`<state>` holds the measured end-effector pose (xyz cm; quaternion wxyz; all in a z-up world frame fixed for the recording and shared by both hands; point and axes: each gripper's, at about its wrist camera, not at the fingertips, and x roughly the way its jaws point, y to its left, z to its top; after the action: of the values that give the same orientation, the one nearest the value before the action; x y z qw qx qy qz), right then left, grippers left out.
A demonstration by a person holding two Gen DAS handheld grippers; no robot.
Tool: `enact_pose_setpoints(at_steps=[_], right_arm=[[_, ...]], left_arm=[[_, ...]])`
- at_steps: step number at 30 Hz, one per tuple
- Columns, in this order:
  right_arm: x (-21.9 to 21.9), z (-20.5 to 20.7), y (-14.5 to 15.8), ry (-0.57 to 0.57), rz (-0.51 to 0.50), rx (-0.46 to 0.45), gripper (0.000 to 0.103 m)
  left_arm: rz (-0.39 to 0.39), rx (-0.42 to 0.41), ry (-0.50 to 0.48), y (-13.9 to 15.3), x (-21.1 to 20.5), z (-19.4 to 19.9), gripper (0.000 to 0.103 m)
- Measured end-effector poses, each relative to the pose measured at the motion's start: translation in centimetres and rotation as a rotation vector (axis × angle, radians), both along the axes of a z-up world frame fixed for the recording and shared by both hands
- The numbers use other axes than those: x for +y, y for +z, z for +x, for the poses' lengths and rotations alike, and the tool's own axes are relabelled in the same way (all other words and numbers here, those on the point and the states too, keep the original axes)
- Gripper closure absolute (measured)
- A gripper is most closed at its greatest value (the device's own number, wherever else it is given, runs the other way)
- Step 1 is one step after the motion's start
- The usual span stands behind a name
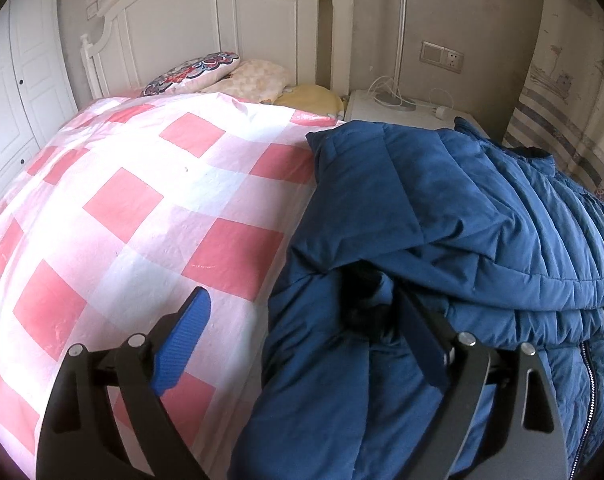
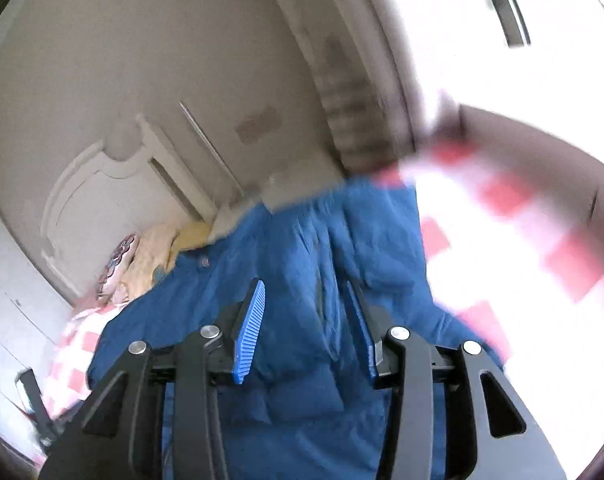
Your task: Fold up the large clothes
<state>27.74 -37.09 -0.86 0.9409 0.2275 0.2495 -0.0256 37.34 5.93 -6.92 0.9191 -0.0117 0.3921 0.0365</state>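
Observation:
A blue quilted jacket (image 1: 453, 232) lies on the right side of a bed with a pink-and-white checked cover (image 1: 134, 208). One sleeve is folded over the body and a zipper runs along its right edge. My left gripper (image 1: 302, 312) is open just above the jacket's near edge. Its left pad (image 1: 182, 344) is over the cover and its right pad (image 1: 421, 344) is over the jacket. In the blurred right wrist view the jacket (image 2: 302, 248) lies below my right gripper (image 2: 305, 304), which is open and holds nothing.
Pillows (image 1: 222, 74) lie at the white headboard (image 1: 222, 12). A white nightstand (image 1: 405, 110) with cables and a lamp pole stands right of the bed. A white wardrobe (image 1: 10, 92) is at the left. A bright window (image 2: 521, 20) fills the right wrist view's upper right.

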Motion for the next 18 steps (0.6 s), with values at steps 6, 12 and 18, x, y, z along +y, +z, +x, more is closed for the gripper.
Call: enact_pose_setpoints(at_steps=[6,12,18], right_arm=[[6.7,5.1,1.2,0.208,-0.262,0.083,0.040],[6.1,8.1,-4.5,0.235,-0.281,0.252,0.040],[7.2,8.7,-4.9,0.246,-0.321,0.262,0.034]], left_arm=[[-0.004,-0.001,0.002,0.0,-0.1,0.0,0.011],[0.064,0.008,-0.030,1.0,0.1,-1.9,0.011],[-0.104,-0.144,-0.032,8.4,1.3,-2.8,0.011]])
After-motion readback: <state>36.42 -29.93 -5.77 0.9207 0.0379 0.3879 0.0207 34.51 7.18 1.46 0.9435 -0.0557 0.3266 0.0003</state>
